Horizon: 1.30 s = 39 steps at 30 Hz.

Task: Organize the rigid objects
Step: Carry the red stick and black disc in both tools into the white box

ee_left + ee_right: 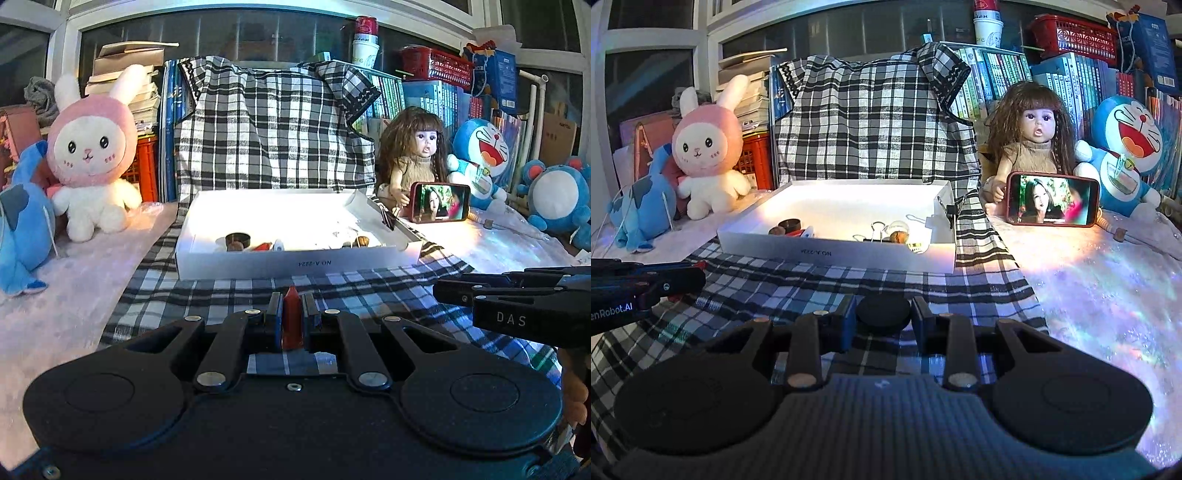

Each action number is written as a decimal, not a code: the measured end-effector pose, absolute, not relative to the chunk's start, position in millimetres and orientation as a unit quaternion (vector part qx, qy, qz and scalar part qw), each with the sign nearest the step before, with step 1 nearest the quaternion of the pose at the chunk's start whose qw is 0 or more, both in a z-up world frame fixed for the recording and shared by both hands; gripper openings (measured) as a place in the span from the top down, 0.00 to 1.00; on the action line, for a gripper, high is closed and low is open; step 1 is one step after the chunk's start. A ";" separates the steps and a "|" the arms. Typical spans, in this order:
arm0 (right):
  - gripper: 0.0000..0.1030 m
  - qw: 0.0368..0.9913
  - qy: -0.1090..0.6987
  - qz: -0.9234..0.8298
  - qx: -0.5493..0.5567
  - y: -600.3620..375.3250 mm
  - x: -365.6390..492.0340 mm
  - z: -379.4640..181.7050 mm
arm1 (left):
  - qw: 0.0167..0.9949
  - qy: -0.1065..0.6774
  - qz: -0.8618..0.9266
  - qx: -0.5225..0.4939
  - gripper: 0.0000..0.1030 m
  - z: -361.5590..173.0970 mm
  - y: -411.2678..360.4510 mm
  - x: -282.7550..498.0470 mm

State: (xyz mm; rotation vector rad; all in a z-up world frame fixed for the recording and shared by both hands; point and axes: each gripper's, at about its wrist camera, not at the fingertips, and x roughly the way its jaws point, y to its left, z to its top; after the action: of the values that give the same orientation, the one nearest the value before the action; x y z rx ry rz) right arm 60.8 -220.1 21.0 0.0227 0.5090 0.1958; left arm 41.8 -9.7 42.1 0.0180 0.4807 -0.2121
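Observation:
My left gripper (292, 314) is shut on a small red pointed piece (292, 317), held upright between the pads above the checked cloth (229, 291). In the right wrist view my right gripper (883, 314) is shut on a flat black round disc (883, 312). Ahead of both stands an open white box (295, 263), also seen as the white box (834, 254). It holds several small items: a dark ring (789, 223), a binder clip (877, 230), a brown nut-like ball (899, 236). The right gripper's fingers (480, 291) show at the right edge of the left wrist view.
A pink rabbit plush (92, 155) and a blue plush (22, 225) sit at the left. At the right are a doll (1030, 140), a phone (1052, 199) playing a video, and a blue cat plush (1126, 147). Books and red baskets line the back.

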 end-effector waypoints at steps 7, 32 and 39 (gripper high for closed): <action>0.64 0.963 0.253 0.090 0.021 -222.0 83.0 28.6 | 0.965 0.236 -0.112 0.005 0.90 52.3 -9.5 68.6; 0.64 0.941 0.321 0.063 0.082 -237.7 207.8 47.7 | 0.951 0.291 -0.101 -0.040 0.90 63.6 10.3 215.2; 0.64 0.933 0.341 0.049 0.101 -239.0 246.2 42.1 | 0.948 0.304 -0.080 -0.038 0.90 53.9 12.8 258.9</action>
State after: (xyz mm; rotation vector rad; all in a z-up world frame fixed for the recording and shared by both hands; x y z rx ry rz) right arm 246.2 -239.0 42.1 0.2063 0.6969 0.1010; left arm 258.9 12.8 53.9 -0.0777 0.6193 -0.1620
